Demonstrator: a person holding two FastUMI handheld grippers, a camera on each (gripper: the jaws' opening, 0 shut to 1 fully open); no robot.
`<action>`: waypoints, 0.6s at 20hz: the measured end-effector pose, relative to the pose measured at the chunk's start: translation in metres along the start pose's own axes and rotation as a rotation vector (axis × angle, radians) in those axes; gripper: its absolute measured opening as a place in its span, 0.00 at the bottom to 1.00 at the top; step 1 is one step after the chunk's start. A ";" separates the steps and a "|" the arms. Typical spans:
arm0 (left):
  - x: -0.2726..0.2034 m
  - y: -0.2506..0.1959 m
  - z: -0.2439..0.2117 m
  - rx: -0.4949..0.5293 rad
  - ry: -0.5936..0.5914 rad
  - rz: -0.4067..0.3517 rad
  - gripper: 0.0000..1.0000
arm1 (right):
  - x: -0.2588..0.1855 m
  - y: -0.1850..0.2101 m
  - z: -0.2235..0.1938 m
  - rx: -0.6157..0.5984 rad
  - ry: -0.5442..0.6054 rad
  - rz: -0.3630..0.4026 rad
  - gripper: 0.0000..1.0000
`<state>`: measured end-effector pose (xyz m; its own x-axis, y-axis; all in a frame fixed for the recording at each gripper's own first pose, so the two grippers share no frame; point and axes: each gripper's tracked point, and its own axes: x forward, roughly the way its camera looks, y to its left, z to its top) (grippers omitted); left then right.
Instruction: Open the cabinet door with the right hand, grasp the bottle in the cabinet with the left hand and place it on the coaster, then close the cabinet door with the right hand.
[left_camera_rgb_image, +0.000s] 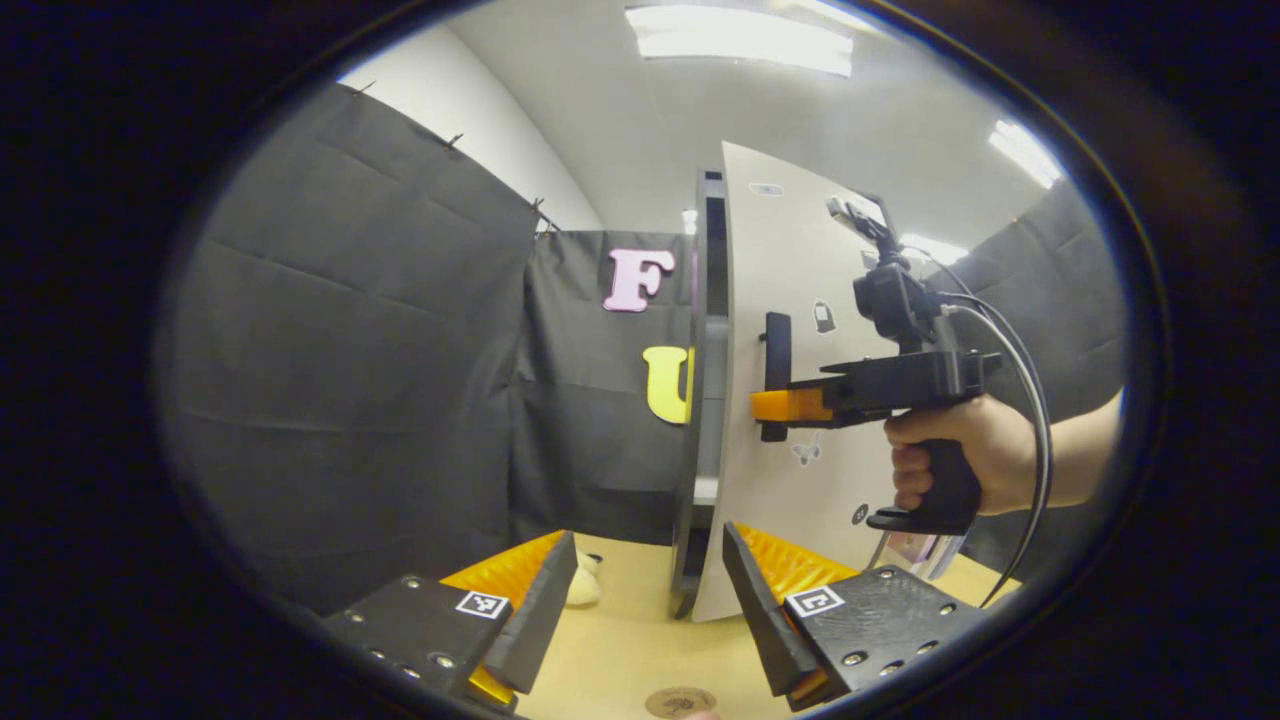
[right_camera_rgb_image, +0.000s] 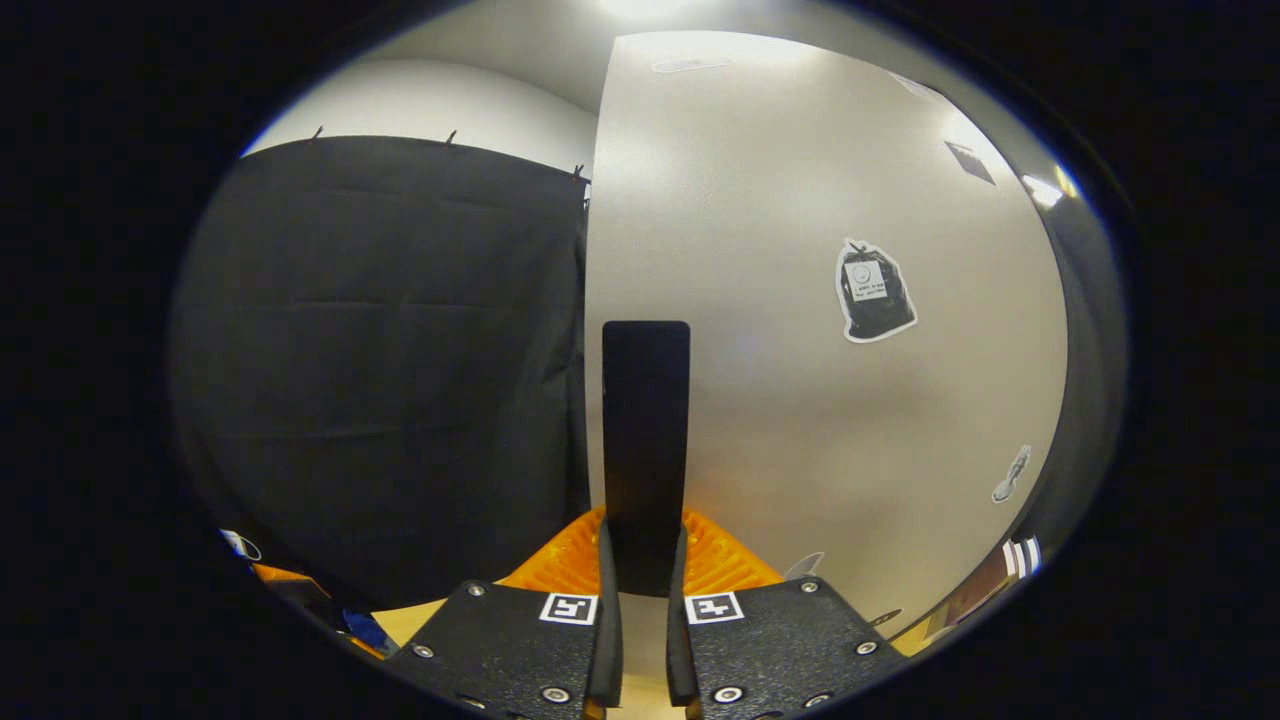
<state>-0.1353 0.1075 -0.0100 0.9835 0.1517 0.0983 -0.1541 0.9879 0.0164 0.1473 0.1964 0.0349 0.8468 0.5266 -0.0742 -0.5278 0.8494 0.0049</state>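
No wording can be read anywhere; the stickers on the cabinet door (right_camera_rgb_image: 800, 300) carry pictures and print too small to make out; the largest sticker (right_camera_rgb_image: 873, 291), toward the door's right edge, bears a pale tag with illegible lines; each finger of the left gripper (left_camera_rgb_image: 645, 610) and right gripper (right_camera_rgb_image: 643, 610) bears a square black-and-white coded marker, no letters or numbers.

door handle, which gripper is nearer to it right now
Right. The right gripper is shut on the door handle of the cabinet door. The left gripper hangs open, well back from the door, low over the table.
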 end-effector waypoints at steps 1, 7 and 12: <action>0.000 0.001 0.001 0.010 -0.003 0.008 0.85 | 0.000 -0.002 -0.001 0.001 0.003 0.013 0.18; -0.005 0.004 0.007 0.036 0.003 0.060 0.85 | -0.008 -0.007 -0.004 0.015 0.028 0.115 0.18; -0.006 -0.003 0.012 0.103 0.021 0.032 0.84 | -0.012 -0.016 -0.008 0.029 0.034 0.167 0.18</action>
<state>-0.1418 0.1029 0.0016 0.9795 0.1851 0.0793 -0.1935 0.9742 0.1160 0.1454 0.1759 0.0278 0.7447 0.6592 -0.1042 -0.6582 0.7513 0.0489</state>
